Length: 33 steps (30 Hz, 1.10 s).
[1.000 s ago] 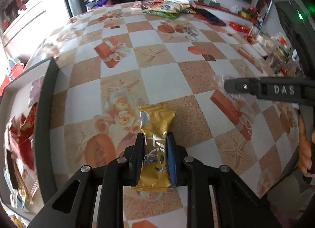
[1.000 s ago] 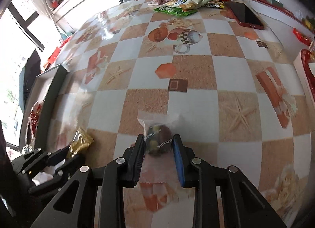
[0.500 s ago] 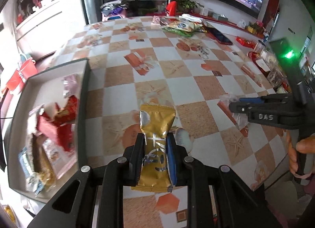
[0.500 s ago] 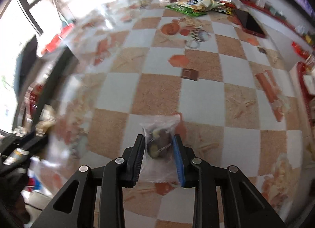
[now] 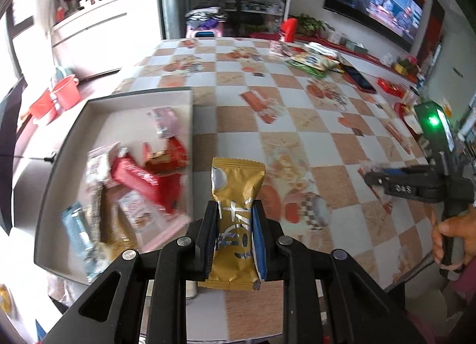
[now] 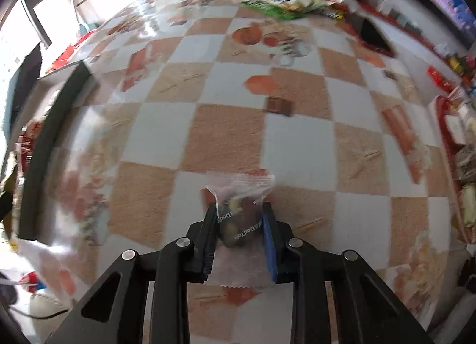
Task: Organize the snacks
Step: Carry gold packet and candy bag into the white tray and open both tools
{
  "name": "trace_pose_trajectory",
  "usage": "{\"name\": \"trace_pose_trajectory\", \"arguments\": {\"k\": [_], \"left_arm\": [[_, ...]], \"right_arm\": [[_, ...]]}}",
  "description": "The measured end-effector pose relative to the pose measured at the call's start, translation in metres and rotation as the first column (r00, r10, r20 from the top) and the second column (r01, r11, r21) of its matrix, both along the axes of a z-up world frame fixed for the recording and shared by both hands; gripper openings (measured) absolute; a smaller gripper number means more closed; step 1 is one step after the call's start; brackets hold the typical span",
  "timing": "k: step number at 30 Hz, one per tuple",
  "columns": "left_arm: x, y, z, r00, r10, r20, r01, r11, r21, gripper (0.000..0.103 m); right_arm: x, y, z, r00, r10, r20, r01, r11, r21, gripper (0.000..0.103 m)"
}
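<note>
White characters run down the gold foil snack packet [image 5: 236, 219] above a dark round emblem, but they are too distorted to read. The left hand-held gripper [image 5: 235, 243] pinches this packet between its two pads, and the upper half stands clear of the fingertips, over the checkered orange-and-white desk [image 5: 297, 112] just beside the grey shallow cardboard tray [image 5: 119, 100] of mixed red, pink and blue snack wrappers [image 5: 139, 183]. The letters "DAS" show on the side of the right hand-held gripper [image 5: 369, 176], seen at the right edge of the left wrist view.

In the right wrist view, the right hand-held gripper [image 6: 238, 234] pinches a clear plastic packet with a dark round snack inside [image 6: 239, 216], printed "DadTalk" in white, held above the desk [image 6: 297, 141].
</note>
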<state>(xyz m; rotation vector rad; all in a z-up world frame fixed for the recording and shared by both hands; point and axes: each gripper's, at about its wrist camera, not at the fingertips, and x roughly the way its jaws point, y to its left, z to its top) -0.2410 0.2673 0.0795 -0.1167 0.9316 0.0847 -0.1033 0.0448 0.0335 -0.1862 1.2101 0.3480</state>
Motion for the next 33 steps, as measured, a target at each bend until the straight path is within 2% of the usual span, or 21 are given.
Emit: {"name": "trace_pose_trajectory", "arguments": {"k": [2,3,6,12,16,20,21,22,23,24,25,26,30,32,33], "left_arm": [[-0.003,0.012,0.002,1.000,0.025,0.008,-0.025,1.000,-0.002,0.025],[-0.005,0.020,0.004,0.999,0.043,0.013,-0.043,0.999,0.002,0.025],[-0.008,0.040,0.007,0.996,0.088,0.023,-0.088,0.996,0.005,0.025],[-0.014,0.084,0.006,0.982,0.190,0.014,-0.191,0.982,0.011,0.024],[-0.019,0.108,-0.005,0.970,0.244,-0.018,-0.244,0.970,0.009,0.024],[-0.019,0.118,-0.021,0.965,0.255,-0.055,-0.255,0.967,0.013,0.025],[-0.019,0.118,-0.023,0.966,0.253,-0.055,-0.253,0.967,0.021,0.027],[-0.019,0.118,-0.025,0.967,0.251,-0.054,-0.249,0.968,0.033,0.035],[-0.020,0.116,-0.026,0.967,0.251,-0.050,-0.248,0.968,0.047,0.044],[-0.021,0.114,-0.027,0.965,0.259,-0.037,-0.256,0.965,0.063,0.067],[-0.021,0.113,-0.026,0.965,0.263,-0.024,-0.261,0.963,0.067,0.082],[-0.022,0.111,-0.024,0.966,0.260,-0.003,-0.260,0.964,0.064,0.083],[-0.023,0.098,-0.023,0.976,0.216,0.006,-0.216,0.975,0.050,0.085],[-0.026,0.087,-0.022,0.980,0.197,-0.002,-0.197,0.978,0.071,0.090],[-0.029,0.080,-0.022,0.983,0.183,-0.013,-0.181,0.980,0.077,0.097]], "right_arm": [[-0.003,0.008,0.003,1.000,0.014,-0.020,-0.013,0.999,0.046,0.029],[-0.004,0.015,0.008,0.999,0.028,-0.037,-0.024,0.994,0.109,0.029],[-0.009,0.039,0.026,0.996,0.079,-0.040,-0.069,0.975,0.209,0.029],[-0.027,0.122,0.064,0.968,0.249,0.007,-0.237,0.909,0.342,0.029],[-0.038,0.175,0.066,0.944,0.330,0.011,-0.311,0.875,0.371,0.029],[-0.044,0.222,0.055,0.922,0.387,-0.002,-0.359,0.855,0.375,0.029],[-0.045,0.229,0.053,0.920,0.391,0.001,-0.365,0.857,0.364,0.029],[-0.045,0.234,0.052,0.918,0.396,-0.001,-0.371,0.860,0.349,0.030],[-0.047,0.235,0.051,0.917,0.398,-0.005,-0.373,0.864,0.337,0.037],[-0.047,0.234,0.049,0.918,0.396,-0.007,-0.372,0.869,0.327,0.051],[-0.047,0.230,0.049,0.920,0.391,-0.002,-0.370,0.873,0.318,0.088],[-0.048,0.224,0.050,0.925,0.381,0.016,-0.367,0.879,0.306,0.103],[-0.052,0.177,0.058,0.946,0.311,0.087,-0.323,0.910,0.261,0.103],[-0.058,0.145,0.056,0.962,0.255,0.096,-0.271,0.934,0.232,0.103],[-0.063,0.130,0.053,0.969,0.228,0.093,-0.243,0.946,0.214,0.103]]}}
